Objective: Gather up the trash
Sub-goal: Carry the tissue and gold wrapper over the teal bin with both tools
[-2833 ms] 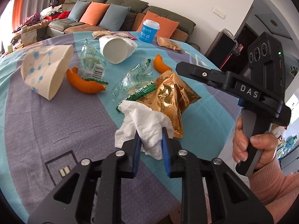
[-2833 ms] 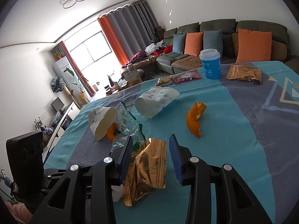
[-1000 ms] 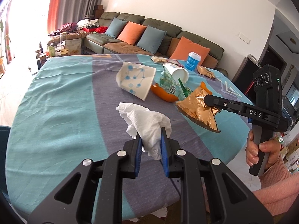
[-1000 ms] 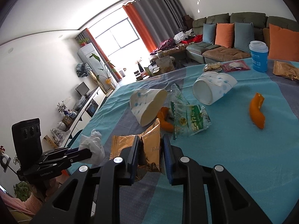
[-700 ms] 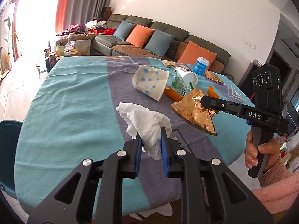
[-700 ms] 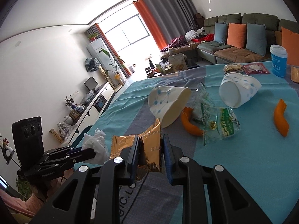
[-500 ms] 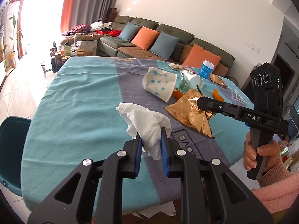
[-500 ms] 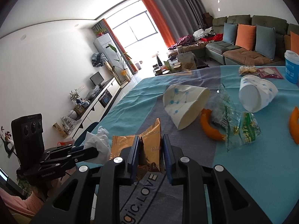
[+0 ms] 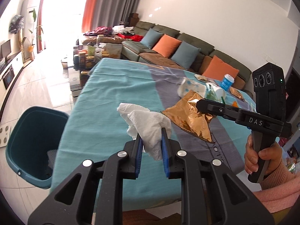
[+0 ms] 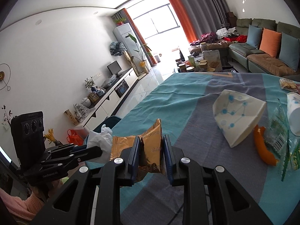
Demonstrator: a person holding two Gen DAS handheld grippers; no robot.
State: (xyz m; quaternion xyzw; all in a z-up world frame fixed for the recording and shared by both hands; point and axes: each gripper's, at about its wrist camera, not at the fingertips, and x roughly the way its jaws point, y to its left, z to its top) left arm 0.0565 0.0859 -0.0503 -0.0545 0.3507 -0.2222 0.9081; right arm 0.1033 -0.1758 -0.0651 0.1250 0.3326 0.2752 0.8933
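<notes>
Crumpled white tissue [image 9: 148, 125] sits pinched between the blue pads of my left gripper [image 9: 151, 146], lifted clear of the teal-and-grey tablecloth [image 9: 105, 101]. Most of the wad blooms above the fingertips; a small tail hangs below. I judge it nearly weightless and soft, so the pinch only has to trap a fold. It could cling to the pads on release.

Gold foil snack bag [image 10: 148, 150] is clamped in my right gripper [image 10: 151, 150], jaws pressed onto a creased upper edge, body of the bag hanging out sideways. Thin, crinkly, probably slick. A hold on a doubled fold, as now, looks safer to me than one on a single flat sheet. Seems empty and light.

Both loads are held over the near corner of the table, side by side and close together.

Teal bin [image 9: 35, 146] stands on the floor just off the table's corner, open-topped, something pale already inside. It looks like the drop point, with neither piece over it yet.

Left on the cloth, further in: two tipped paper cups [image 10: 238, 116], orange peel [image 10: 264, 146], clear wrapper [image 10: 279, 129].
</notes>
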